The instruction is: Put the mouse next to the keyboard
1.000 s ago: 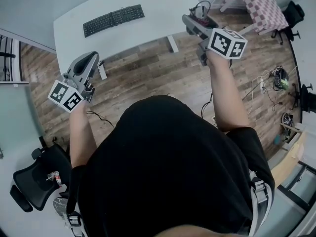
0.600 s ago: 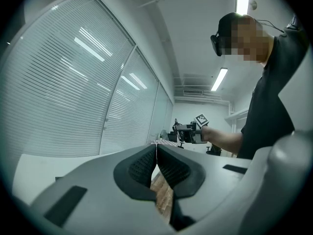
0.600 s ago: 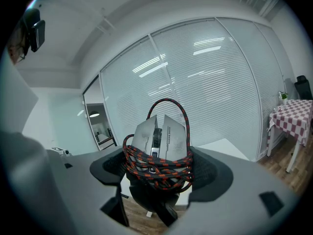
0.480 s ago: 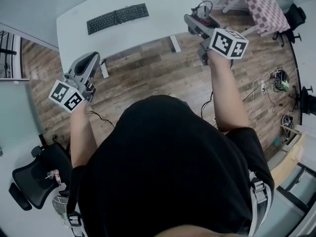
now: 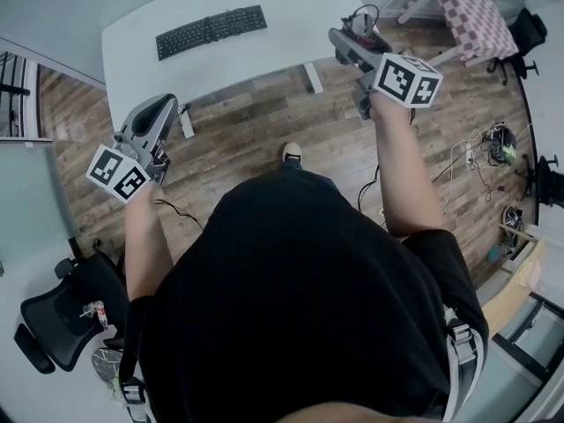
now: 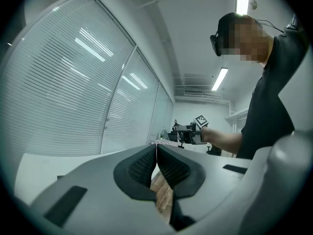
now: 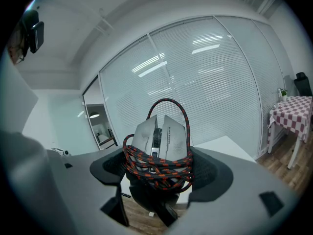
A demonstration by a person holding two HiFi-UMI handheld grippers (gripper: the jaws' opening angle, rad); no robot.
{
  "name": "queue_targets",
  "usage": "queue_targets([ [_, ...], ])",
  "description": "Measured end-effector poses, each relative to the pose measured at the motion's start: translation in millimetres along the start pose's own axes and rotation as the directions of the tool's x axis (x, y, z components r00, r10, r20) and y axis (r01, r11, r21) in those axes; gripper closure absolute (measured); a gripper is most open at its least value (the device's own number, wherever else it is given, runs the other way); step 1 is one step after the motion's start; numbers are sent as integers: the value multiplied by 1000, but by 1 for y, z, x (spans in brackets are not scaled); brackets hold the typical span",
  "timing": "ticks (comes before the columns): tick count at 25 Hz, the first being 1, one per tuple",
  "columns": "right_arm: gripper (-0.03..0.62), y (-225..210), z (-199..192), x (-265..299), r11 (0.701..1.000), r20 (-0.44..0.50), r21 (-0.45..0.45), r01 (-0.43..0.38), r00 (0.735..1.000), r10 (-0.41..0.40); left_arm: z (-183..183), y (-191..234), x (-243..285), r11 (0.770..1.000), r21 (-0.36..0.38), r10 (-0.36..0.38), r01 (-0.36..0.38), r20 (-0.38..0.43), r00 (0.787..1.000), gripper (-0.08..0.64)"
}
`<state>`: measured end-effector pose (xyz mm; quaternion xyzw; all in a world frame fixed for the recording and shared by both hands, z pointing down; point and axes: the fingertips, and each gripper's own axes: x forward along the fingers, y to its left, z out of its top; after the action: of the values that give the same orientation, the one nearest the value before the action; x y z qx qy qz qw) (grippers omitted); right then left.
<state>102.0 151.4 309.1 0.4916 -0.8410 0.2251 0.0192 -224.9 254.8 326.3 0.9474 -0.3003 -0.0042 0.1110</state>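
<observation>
Plainly, the right gripper (image 7: pixel 157 173) is clenched on the gaming mouse (image 7: pixel 166 133). Its pads press the body from both sides, and the red-and-black braided cable (image 7: pixel 146 163) is wound round the mouse and caught in the same grasp. One loop of cable stands up above the mouse. The left gripper (image 6: pixel 156 161) has its jaws pressed together on nothing and is held out over the wooden floor (image 5: pixel 256 139) at the person's left.

The mouse is in the air near the right end of the white desk (image 5: pixel 282 25), well apart from the black keyboard (image 5: pixel 211 30), which lies toward the desk's far left part. The person stands back from the desk, one shoe (image 5: pixel 292 152) showing on the floor.

The step in hand looks like the carry toward the desk. To do it well, the right gripper should cross low over the bare desk top and come in beside the keyboard's right end. It should stop just short so that neither jaw nudges the keys. The mouse's base should meet the surface flat before the grip loosens. The jaws should part slowly, since the wound cable may spring loose and spill onto the keyboard or tug the mouse off its spot.
</observation>
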Motion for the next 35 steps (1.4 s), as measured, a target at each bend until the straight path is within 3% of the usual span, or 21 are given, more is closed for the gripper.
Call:
queue_targets([
  [6, 187, -11, -5, 6, 1000, 2, 12, -23, 1000, 23, 1, -10, 10, 1000, -2, -4, 4, 5, 1000, 537],
  [11, 187, -20, 3, 21, 998, -2, 13, -58, 998, 58, 11, -5, 16, 998, 34, 47, -47, 4, 999, 535],
  [21, 187, -60, 23, 70, 995, -35, 8, -99, 995, 99, 13, 29, 60, 996, -32, 89, -88, 20, 996, 537],
  [35, 187, -111, 42, 113, 990, -77, 20, -142, 987, 143, 18, 53, 114, 988, -65, 142, -139, 35, 989, 537],
])
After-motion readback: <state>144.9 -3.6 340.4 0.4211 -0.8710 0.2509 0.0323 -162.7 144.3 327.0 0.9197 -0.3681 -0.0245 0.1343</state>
